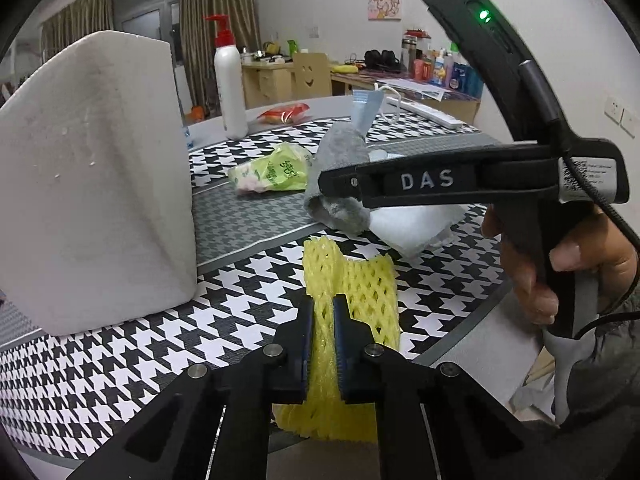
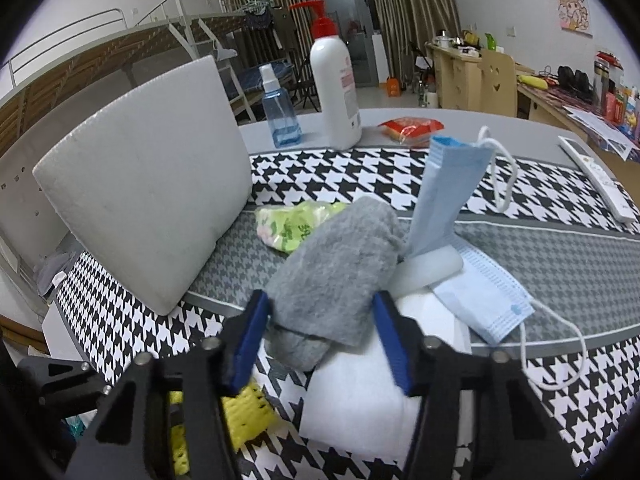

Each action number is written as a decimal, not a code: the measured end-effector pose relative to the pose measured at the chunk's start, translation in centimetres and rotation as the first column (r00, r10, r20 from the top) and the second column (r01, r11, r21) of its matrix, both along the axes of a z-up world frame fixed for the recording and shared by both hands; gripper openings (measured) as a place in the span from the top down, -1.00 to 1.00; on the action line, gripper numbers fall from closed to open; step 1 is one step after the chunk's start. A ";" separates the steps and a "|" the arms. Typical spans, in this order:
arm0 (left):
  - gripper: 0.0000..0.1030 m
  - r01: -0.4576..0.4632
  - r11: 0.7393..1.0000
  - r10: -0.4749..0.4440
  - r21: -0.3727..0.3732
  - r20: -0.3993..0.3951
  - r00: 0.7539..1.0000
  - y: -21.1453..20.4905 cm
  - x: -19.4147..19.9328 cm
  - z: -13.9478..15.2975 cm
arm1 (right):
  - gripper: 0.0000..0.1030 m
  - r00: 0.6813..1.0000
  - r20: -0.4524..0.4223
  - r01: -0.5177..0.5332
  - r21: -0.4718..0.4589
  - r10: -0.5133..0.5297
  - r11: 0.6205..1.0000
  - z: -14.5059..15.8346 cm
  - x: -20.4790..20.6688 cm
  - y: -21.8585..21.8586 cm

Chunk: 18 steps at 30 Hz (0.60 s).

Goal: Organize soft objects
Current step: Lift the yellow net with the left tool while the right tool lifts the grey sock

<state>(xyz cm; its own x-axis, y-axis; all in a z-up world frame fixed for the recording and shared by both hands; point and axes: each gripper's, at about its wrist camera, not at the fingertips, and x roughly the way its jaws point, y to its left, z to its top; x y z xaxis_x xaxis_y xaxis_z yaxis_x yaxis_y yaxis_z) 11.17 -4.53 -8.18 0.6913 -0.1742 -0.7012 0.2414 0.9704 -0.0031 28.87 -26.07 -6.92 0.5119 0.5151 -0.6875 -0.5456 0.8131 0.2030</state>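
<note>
Judging by how the soft things lie, the sorting has barely begun — nearly all of them are loose on the houndstooth tabletop point(image 2: 540, 184). The left gripper point(image 1: 323, 344) has its jaws clenched on the yellow foam net point(image 1: 360, 280) at the near edge. The right gripper point(image 2: 324, 336) straddles the grey cloth point(image 2: 340, 264) just beyond, jaws on either side and about touching it, though whether they press yet I cannot tell. Under the cloth lies a white foam sheet point(image 2: 360, 396); to its right the blue face mask point(image 2: 452, 200) stands folded, and the green tissue pack point(image 2: 294, 226) sits farther back — beside the white foam block point(image 2: 152, 200) at left. No sorted pile shows yet.
</note>
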 end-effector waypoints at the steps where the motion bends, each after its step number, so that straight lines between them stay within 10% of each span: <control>1: 0.81 -0.001 1.000 0.001 -0.002 0.003 1.000 0.1 0.0 0.1 | 0.07 1.000 -0.005 -0.003 0.001 0.003 1.000 0.0 0.0 0.0; 18: 0.80 -0.063 0.998 0.064 -0.021 0.037 0.997 2.2 -0.4 1.2 | 0.71 0.999 0.032 -0.005 0.041 0.004 0.999 1.5 -1.1 -0.9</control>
